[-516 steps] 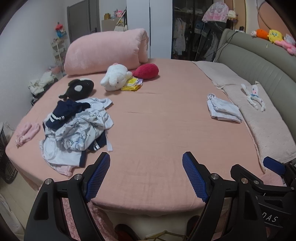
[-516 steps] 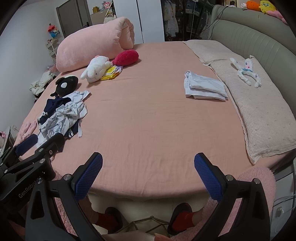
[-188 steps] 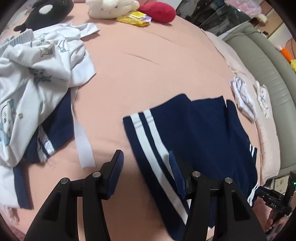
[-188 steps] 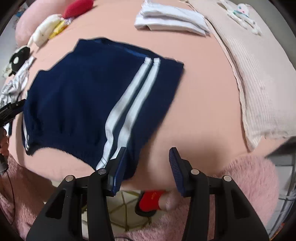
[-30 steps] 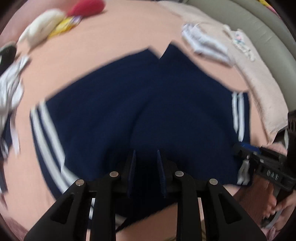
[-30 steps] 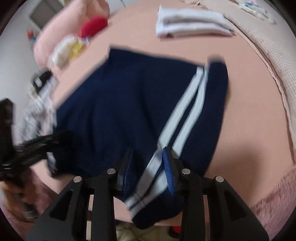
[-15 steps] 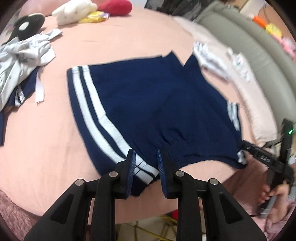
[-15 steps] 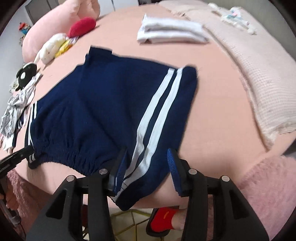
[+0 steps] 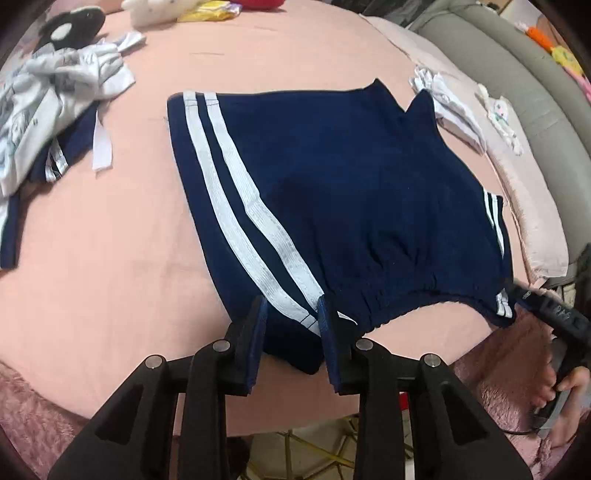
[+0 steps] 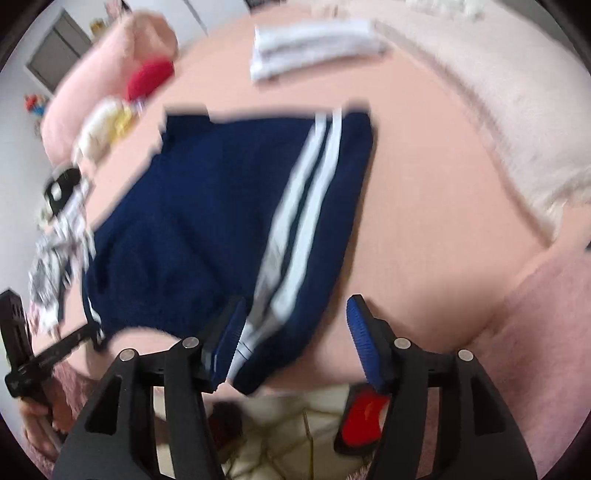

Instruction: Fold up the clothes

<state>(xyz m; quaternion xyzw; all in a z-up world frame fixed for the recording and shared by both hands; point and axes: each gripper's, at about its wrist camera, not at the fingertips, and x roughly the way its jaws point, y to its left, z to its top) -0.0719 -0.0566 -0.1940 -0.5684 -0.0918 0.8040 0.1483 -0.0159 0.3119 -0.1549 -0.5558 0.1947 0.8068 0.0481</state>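
Note:
Navy shorts with white side stripes (image 9: pixel 343 192) lie spread flat on the pink bed, waistband at the near edge. My left gripper (image 9: pixel 291 325) sits at the waistband's left corner, jaws a little apart with the striped corner between them, not pinched. In the right wrist view the shorts (image 10: pixel 207 206) are blurred by motion. My right gripper (image 10: pixel 295 343) is open wide at the waistband's right corner; the cloth lies beside its left finger (image 10: pixel 229 339). The right gripper also shows in the left wrist view (image 9: pixel 546 306).
A pile of white and navy clothes (image 9: pixel 55 96) lies at the left. Folded white clothes (image 9: pixel 450 107) lie at the far right beside a beige pad (image 9: pixel 532 206). Plush toys (image 9: pixel 74 26) sit at the back. A fuzzy pink rug (image 10: pixel 535 350) covers the floor.
Both grippers have widened their jaws, letting go of the waistband corners. The shorts have settled flat. The right wrist view is swinging and blurred.

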